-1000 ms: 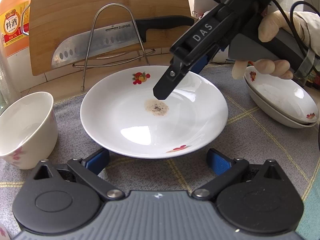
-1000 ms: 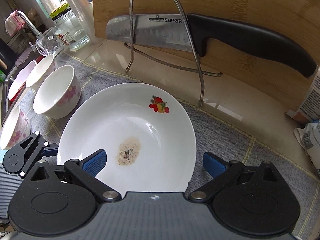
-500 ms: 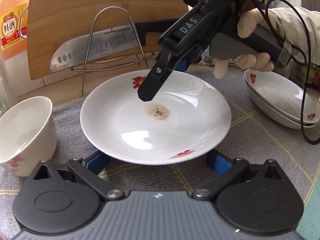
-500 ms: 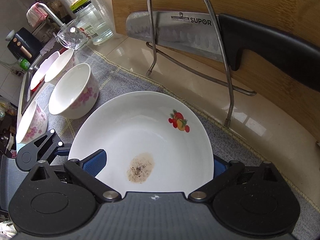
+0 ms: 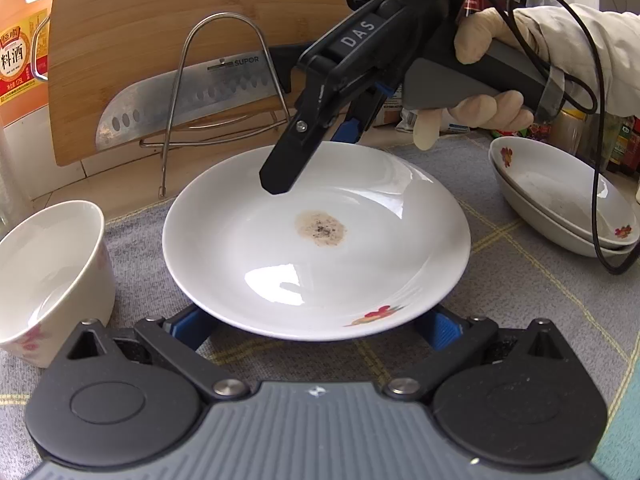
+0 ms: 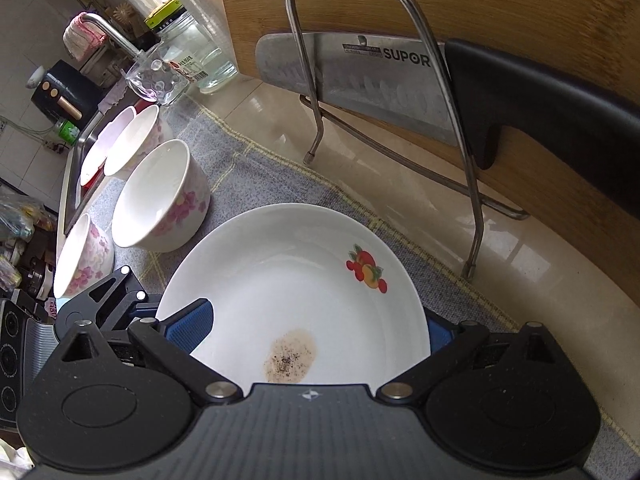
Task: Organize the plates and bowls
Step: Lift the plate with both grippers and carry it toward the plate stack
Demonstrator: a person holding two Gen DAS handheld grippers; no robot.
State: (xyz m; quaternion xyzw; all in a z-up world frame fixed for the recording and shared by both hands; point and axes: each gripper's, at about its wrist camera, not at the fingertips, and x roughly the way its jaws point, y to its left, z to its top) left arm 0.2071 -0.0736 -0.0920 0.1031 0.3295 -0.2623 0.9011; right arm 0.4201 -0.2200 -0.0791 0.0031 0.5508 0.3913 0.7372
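The right gripper (image 5: 320,152) is hanging spread over the far rim of the stained plate (image 5: 316,240), lining up a grab. The left gripper (image 5: 316,328) is waiting wide open at the near rim. Stacked plates (image 5: 560,200) are sitting to the right, probably its destination.

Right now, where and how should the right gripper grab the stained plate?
Grip the stained plate by its thin, raised rim, far side, nearest the knife rack. The right gripper already straddles it there, one finger over, one under. The wide shallow centre gives nothing to pinch.
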